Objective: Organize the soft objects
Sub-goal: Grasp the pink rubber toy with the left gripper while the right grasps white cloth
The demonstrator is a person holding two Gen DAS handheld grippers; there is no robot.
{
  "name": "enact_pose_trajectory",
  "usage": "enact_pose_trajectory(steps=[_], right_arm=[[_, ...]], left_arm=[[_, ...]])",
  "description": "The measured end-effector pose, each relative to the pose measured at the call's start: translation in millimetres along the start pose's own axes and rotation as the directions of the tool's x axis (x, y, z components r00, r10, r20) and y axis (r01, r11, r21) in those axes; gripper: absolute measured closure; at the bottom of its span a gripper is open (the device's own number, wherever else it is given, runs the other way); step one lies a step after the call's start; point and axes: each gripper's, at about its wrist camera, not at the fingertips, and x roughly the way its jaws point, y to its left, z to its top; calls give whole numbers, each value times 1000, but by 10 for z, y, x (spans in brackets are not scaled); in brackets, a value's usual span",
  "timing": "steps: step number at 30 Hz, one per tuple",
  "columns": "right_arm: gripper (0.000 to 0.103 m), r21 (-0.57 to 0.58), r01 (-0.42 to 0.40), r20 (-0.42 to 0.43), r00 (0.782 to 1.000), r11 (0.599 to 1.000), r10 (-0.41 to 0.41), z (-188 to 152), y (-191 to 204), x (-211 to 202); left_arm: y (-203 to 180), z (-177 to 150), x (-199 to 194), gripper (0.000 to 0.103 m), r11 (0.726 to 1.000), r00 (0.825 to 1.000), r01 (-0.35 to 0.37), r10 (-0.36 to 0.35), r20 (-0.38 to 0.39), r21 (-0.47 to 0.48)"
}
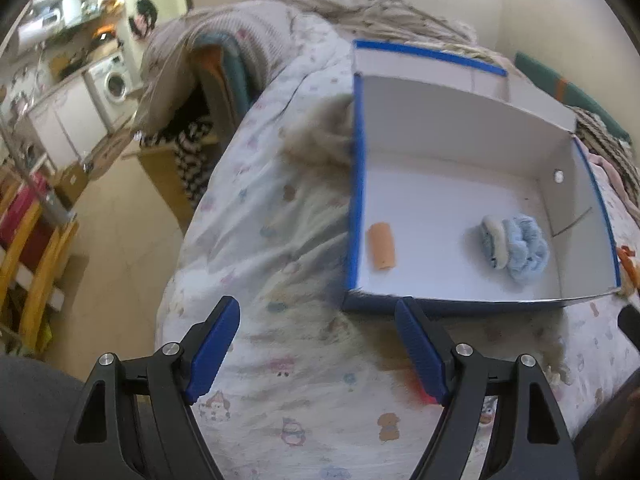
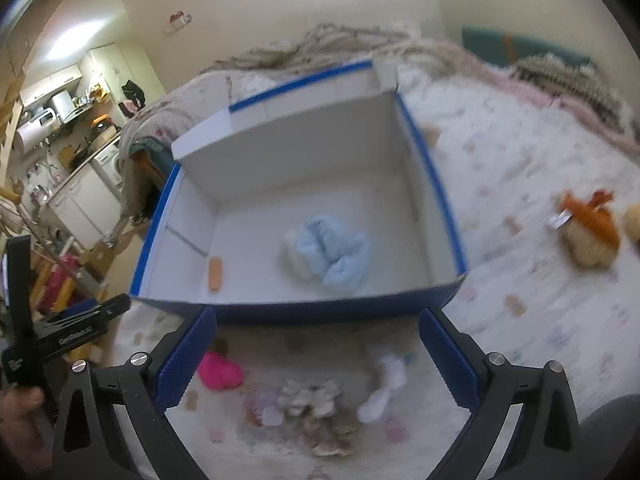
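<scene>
A white box with blue rim (image 1: 357,184) (image 2: 436,176) sits open on the patterned bed cover. Inside lie a fluffy light-blue soft item (image 1: 516,249) (image 2: 330,254) and a small orange roll (image 1: 382,245) (image 2: 215,274). My left gripper (image 1: 318,350) is open and empty, just in front of the box's near left corner. My right gripper (image 2: 318,354) is open and empty above the cover in front of the box. Between its fingers lie a pink soft item (image 2: 220,370), a white soft item (image 2: 386,386) and a pale flower-like item (image 2: 312,398). An orange-and-cream plush (image 2: 590,230) lies right of the box.
The bed's edge drops to the floor at the left (image 1: 120,240). A crumpled blanket (image 1: 400,12) lies behind the box. A wooden chair (image 1: 36,264) stands on the floor. The left gripper's body (image 2: 60,332) shows at the right wrist view's left edge.
</scene>
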Motion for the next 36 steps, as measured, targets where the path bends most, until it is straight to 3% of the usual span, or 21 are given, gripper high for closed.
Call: enact_pose_trajectory(steps=[4,9,13,19,20,21,23,28,33,36], right_arm=[[0,13,-13,-54,998,1000,14,-41,7,97],[0,53,14,-88,996,999,-9,-71,-85,160],[0,105,36,-103,994,994,-25,-84,-219,173],[0,187,44,-120,992,981,-21,-92,-400,168],[0,199,42,-125,992,979,-17,-95,-420,174],[0,208,43,-129,991,977,-16,-97,-432,183],[0,215,43,-138,990,976,-13,-98,-444,212],[0,232,59,-194,981,971,-14,-129,-485,343],[0,324,113,-310,951,939,-7,-226,-684,585],[15,384,122,-360,933,915,27,-285,-803,712]], left_arm=[[35,-48,133,25,999,997,39,-40,-64,-14],[-288,-180,287,25,987,979,142,-129,-158,77],[-691,-330,409,25,969,975,149,-111,-191,197],[-1062,-482,604,27,942,956,206,-136,-260,266],[-1088,-499,636,34,939,954,209,-134,-269,273],[-1111,-514,669,50,936,951,213,-133,-279,279],[-1125,-540,733,62,930,939,238,-147,-311,280],[-1107,-540,672,63,930,948,229,-147,-281,288],[-1015,-505,439,64,934,960,231,-173,-220,273],[-945,-487,327,64,944,976,186,-145,-164,272]])
